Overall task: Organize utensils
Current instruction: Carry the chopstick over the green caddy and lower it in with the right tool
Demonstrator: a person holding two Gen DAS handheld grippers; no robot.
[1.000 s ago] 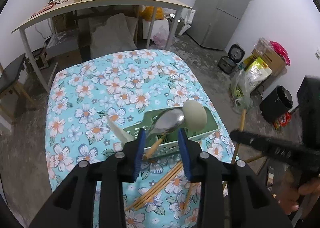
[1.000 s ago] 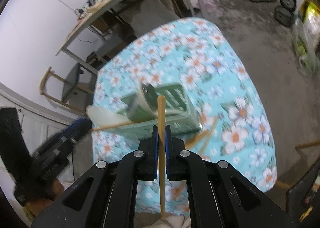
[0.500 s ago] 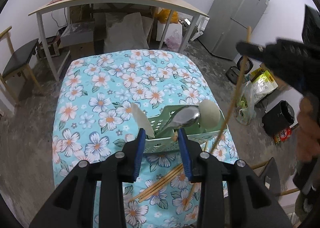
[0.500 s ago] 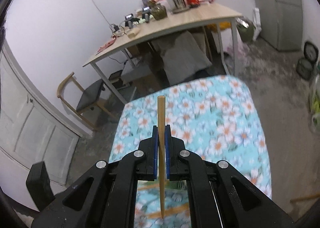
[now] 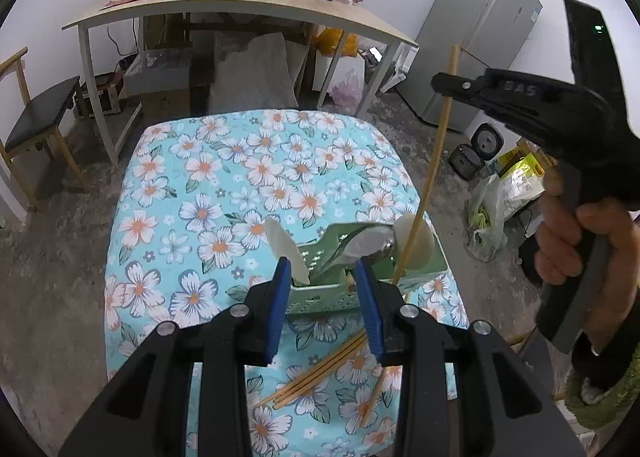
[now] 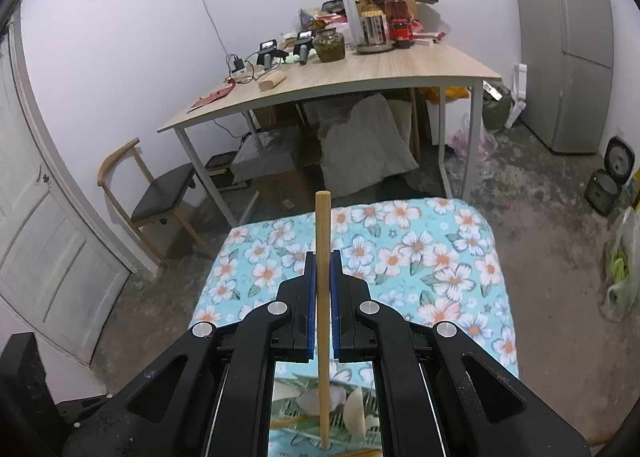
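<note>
A: Left wrist view: how is the chopstick [image 5: 430,173] oriented?
B: Steeply upright, lower tip at the green basket [image 5: 340,299]; earlier it was held lower. The left gripper [image 5: 326,299] is seen part open, empty.

A: Right wrist view?
B: The chopstick [image 6: 322,297] is clamped between the closed right gripper [image 6: 322,257], pointing up-forward.

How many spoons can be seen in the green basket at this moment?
3, all leaning in the green basket: a white spoon at its left end, a metal spoon in the middle, and another white spoon at its right end. More may be hidden lower inside.
</note>
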